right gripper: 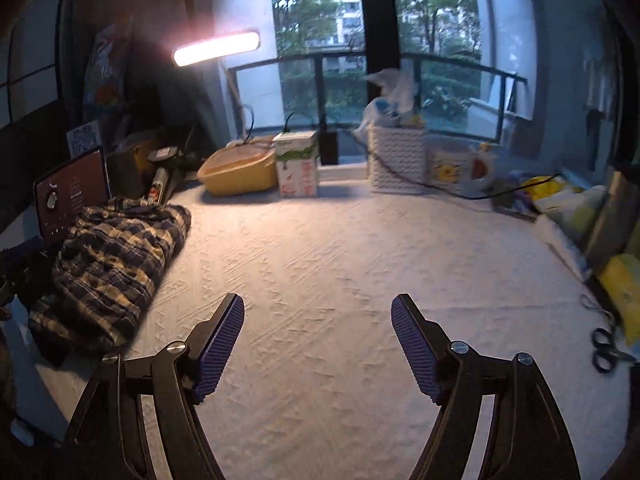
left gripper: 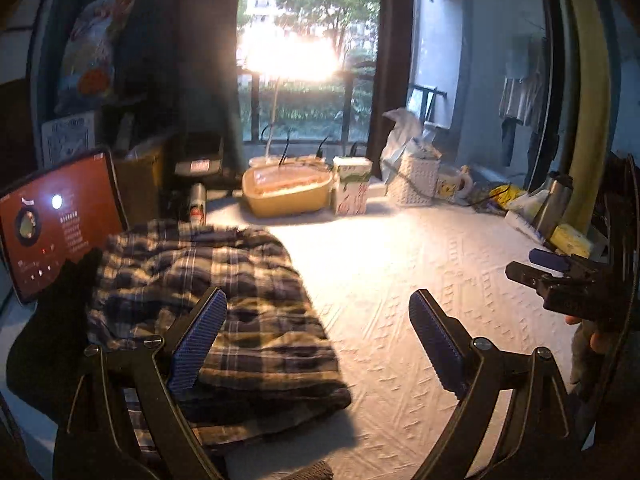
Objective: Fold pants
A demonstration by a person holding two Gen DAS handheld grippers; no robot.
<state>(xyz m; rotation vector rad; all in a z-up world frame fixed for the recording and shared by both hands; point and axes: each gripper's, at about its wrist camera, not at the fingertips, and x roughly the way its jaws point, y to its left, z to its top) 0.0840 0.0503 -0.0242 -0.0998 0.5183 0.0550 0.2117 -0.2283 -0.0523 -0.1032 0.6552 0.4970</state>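
Note:
Blue and cream plaid pants (left gripper: 224, 312) lie folded in a thick bundle at the left of the white textured cloth (left gripper: 420, 280). My left gripper (left gripper: 316, 340) hovers open over the bundle's right edge, with nothing between its blue ribbed pads. In the right wrist view the same pants (right gripper: 112, 272) lie far left, well apart from my right gripper (right gripper: 318, 344). That gripper stands open above bare cloth (right gripper: 320, 260), holding nothing. It also shows at the right edge of the left wrist view (left gripper: 568, 280), with part of a hand below it.
A tablet with a red screen (left gripper: 56, 224) stands behind the pants. Along the back are a yellow tub (right gripper: 236, 168), a carton (right gripper: 298, 164), a white woven basket (right gripper: 396, 160) and a mug (right gripper: 460, 168). Scissors (right gripper: 604, 340) and yellow packets (right gripper: 624, 292) lie at right. A lit lamp (right gripper: 218, 48) hangs above.

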